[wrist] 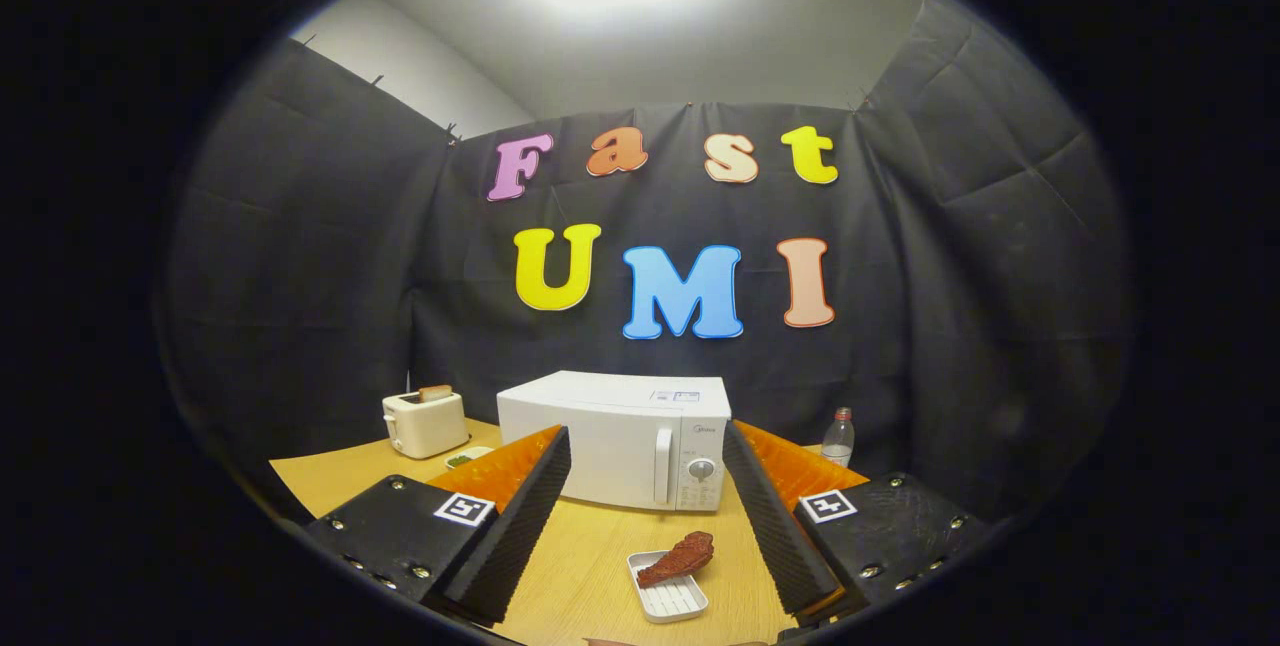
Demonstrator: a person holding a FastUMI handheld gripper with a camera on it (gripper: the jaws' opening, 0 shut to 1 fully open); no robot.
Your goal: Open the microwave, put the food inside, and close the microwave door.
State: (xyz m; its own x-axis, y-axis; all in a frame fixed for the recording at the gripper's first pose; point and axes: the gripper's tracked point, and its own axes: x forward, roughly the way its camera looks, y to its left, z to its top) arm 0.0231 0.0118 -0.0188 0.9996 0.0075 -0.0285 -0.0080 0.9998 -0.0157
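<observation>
A white microwave stands on the wooden table beyond my fingers, its door shut and its vertical handle beside the dial panel. Nearer to me, a brown piece of food lies across a small white ridged tray, between my fingers and closer to the right one. My gripper is open, held above the table well short of the microwave, with nothing between its fingers.
A cream toaster with a slice of bread in it stands left of the microwave, a small dish in front of it. A clear plastic bottle stands to the microwave's right. Black cloth walls close in the booth.
</observation>
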